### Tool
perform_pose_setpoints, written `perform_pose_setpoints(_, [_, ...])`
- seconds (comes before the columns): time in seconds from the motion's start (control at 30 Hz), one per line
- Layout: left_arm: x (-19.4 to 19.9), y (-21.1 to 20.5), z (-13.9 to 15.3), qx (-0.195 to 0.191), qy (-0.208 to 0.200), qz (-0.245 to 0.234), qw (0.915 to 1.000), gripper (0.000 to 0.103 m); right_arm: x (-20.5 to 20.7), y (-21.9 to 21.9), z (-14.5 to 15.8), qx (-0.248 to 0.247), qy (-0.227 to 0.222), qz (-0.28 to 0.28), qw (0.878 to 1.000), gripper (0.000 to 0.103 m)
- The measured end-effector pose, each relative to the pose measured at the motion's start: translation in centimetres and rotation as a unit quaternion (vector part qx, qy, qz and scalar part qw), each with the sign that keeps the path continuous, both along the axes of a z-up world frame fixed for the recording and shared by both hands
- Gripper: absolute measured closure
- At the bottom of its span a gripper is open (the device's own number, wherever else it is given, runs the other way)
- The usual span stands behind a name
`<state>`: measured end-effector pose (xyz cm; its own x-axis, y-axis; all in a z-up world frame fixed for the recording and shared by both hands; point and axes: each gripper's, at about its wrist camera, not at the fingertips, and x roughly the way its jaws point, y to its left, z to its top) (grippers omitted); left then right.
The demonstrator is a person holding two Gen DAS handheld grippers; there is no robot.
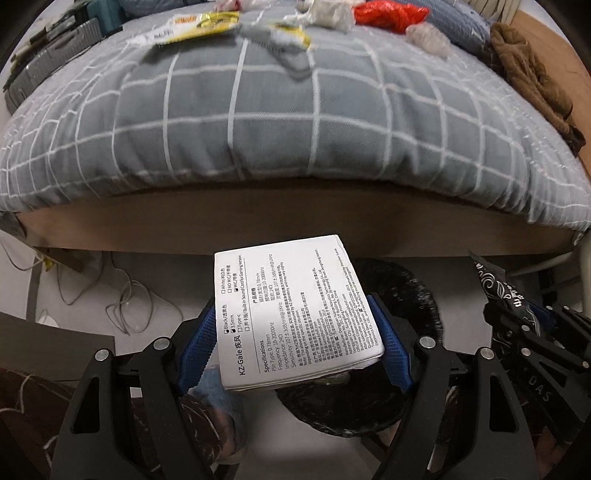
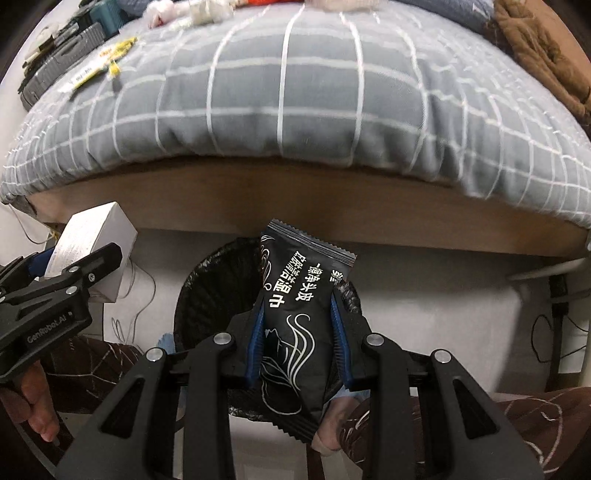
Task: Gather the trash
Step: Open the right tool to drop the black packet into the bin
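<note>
My left gripper (image 1: 293, 332) is shut on a white printed box (image 1: 295, 314), its blue pads pressing both sides. The box hangs over a bin lined with a black bag (image 1: 417, 295) on the floor. In the right wrist view that box (image 2: 94, 236) and left gripper (image 2: 70, 273) show at the far left. My right gripper (image 2: 299, 328) is shut on a black sachet with white lettering (image 2: 299, 317), held above the same bin (image 2: 207, 291). The sachet (image 1: 498, 288) also peeks in at the right of the left wrist view. More trash lies far back on the bed: a yellow wrapper (image 1: 195, 26), a red bag (image 1: 391, 14), clear plastic (image 1: 428, 38).
The bed with a grey checked cover (image 1: 277, 110) and its wooden frame (image 1: 295, 218) stand just beyond the bin. A brown cloth (image 1: 532, 74) lies on the bed's right edge. Loose cables (image 1: 129, 302) run over the floor at left. The person's patterned trouser legs (image 2: 517, 417) sit near the bin.
</note>
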<state>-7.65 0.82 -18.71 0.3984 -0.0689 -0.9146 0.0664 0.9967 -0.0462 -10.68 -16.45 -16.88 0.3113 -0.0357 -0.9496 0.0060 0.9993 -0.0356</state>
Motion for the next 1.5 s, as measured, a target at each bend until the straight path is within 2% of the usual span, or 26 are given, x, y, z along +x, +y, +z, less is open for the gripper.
perform_pose_setpoints(0.33, [0.7, 2.5, -3.5, 0.011, 0.03, 0.02, 0.9993, 0.028, 1.1, 1.7, -3.3, 0.005, 0.042, 0.014, 0.999, 0.072])
perform_pose_setpoints(0.5, [0.9, 3.7, -4.0, 0.011, 0.037, 0.034, 0.9987, 0.028, 1.5, 2.9, -4.1, 0.005, 0.051, 0.03, 0.998, 0.072])
perform_pose_setpoints(0.8, [1.3, 2.6, -4.9, 0.014, 0.042, 0.024, 0.9988, 0.028, 1.8, 3.1, -4.5, 0.003, 0.047, 0.028, 0.999, 0.047])
perform_pose_setpoints(0.87, [1.3, 2.1, -5.0, 0.011, 0.044, 0.018, 0.9988, 0.028, 1.7, 2.6, -4.3, 0.0, 0.045, 0.022, 0.999, 0.035])
perform_pose_setpoints(0.93, [1.4, 1.1, -5.1, 0.014, 0.044, 0.006, 0.9989, 0.028, 1.5, 2.0, -4.1, -0.015, 0.037, 0.015, 0.999, 0.026])
perform_pose_setpoints(1.07, [1.5, -0.7, -5.3, 0.009, 0.049, -0.01, 0.9987, 0.028, 1.3, 0.3, -3.6, -0.033, 0.025, -0.001, 0.999, 0.017])
perform_pose_setpoints(1.17, [1.4, -2.5, -5.2, 0.006, 0.049, -0.029, 0.9984, 0.028, 0.6, -1.4, -3.3, -0.038, 0.019, -0.024, 0.999, 0.012])
perform_pose_setpoints(1.33, [1.0, -5.8, -5.2, 0.004, 0.047, -0.06, 0.9971, 0.028, -0.3, -4.3, -3.1, -0.041, 0.011, -0.06, 0.997, 0.012])
perform_pose_setpoints(1.5, [0.7, -8.2, -5.2, 0.002, 0.05, -0.077, 0.9957, 0.028, -1.0, -6.7, -1.3, -0.065, -0.013, -0.085, 0.994, 0.011])
